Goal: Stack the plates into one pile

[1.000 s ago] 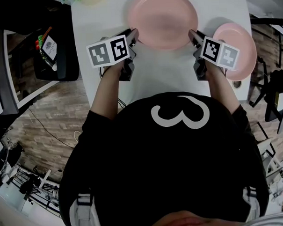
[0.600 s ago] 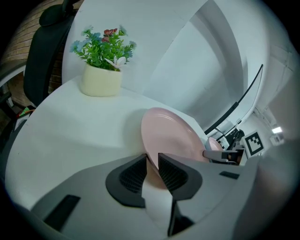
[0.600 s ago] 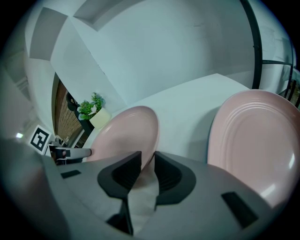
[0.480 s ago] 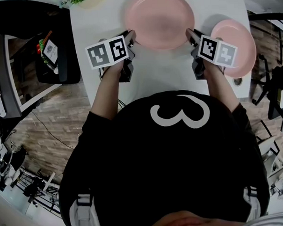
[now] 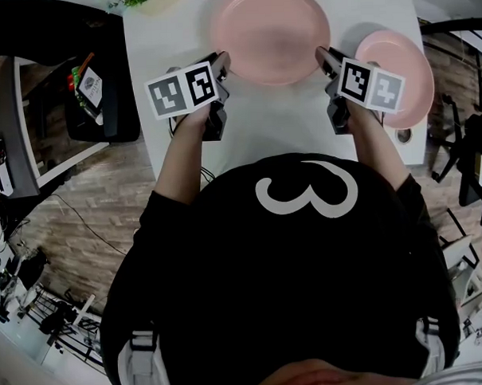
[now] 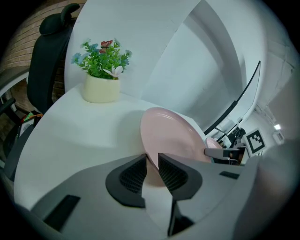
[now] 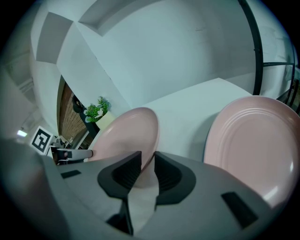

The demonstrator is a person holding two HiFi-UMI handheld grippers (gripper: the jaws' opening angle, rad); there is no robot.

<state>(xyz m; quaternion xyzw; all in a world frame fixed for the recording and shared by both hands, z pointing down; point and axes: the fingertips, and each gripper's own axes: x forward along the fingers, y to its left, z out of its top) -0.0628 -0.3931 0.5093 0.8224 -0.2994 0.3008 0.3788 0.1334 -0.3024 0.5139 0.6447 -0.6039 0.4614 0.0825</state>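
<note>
A large pink plate (image 5: pixel 270 33) lies on the white table (image 5: pixel 262 123), and a smaller pink plate (image 5: pixel 407 61) sits to its right. My left gripper (image 5: pixel 222 62) is shut on the large plate's left rim; its jaws have just been closing with that rim between them. In the left gripper view the large plate's (image 6: pixel 173 138) edge runs between the pads of my left gripper (image 6: pixel 152 161). My right gripper (image 5: pixel 323 58) is shut on the opposite rim. The right gripper view shows my right gripper (image 7: pixel 147 161) on the large plate (image 7: pixel 124 136), with the small plate (image 7: pixel 255 145) beside it.
A potted plant (image 6: pixel 101 77) stands at the table's far left corner. A black chair (image 5: pixel 93 82) sits off the table's left side. Wooden floor and cables surround the table, and its right edge lies just past the small plate.
</note>
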